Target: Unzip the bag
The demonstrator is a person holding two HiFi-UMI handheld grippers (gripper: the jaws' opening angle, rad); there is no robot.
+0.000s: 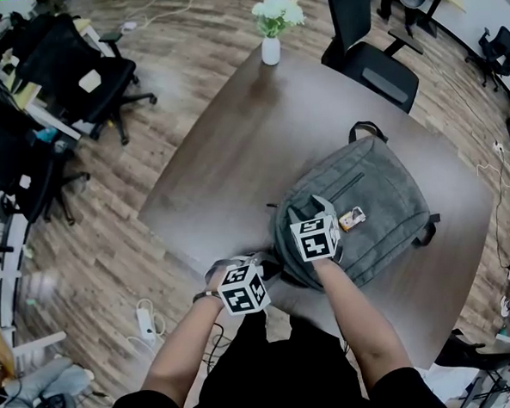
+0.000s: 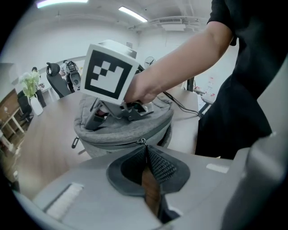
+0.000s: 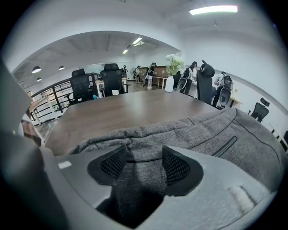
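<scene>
1. At the tips of the left gripper (image 2: 145, 146), the jaws are drawn together, and the zipper pull (image 2: 142, 141) is judged to be pinched between them.
2. Between the jaws of the right gripper (image 3: 145, 153), which are set apart, a raised fold of the bag (image 3: 225, 130) is clamped. The grey fabric is pressed from both sides.
3. The bag is laid flat on the surface (image 1: 260, 138), close to the person's edge. In the head view, its long axis is directed from the end near the person up and to the right, towards the carry handle (image 1: 367, 132).
4. The left gripper is placed at the near end, on the zip line. The right gripper is set on the bag's top face, just beyond it. The left hand is therefore the nearer to the zip.
5. In the left gripper view, the zip line is curved sideways round the bag's end, across the direction in which that gripper is pointed. The coming pull is judged to be required along that curve, with the clamped fold used as a counter-hold.
6. Quantities counted:
   - two grippers
   - one bag
   - one zipper pull in view
   - one carry handle
   - one small tag (image 1: 352, 220) on the bag's face
   - one vase of flowers (image 1: 271, 49) at the far end of the surface
</scene>
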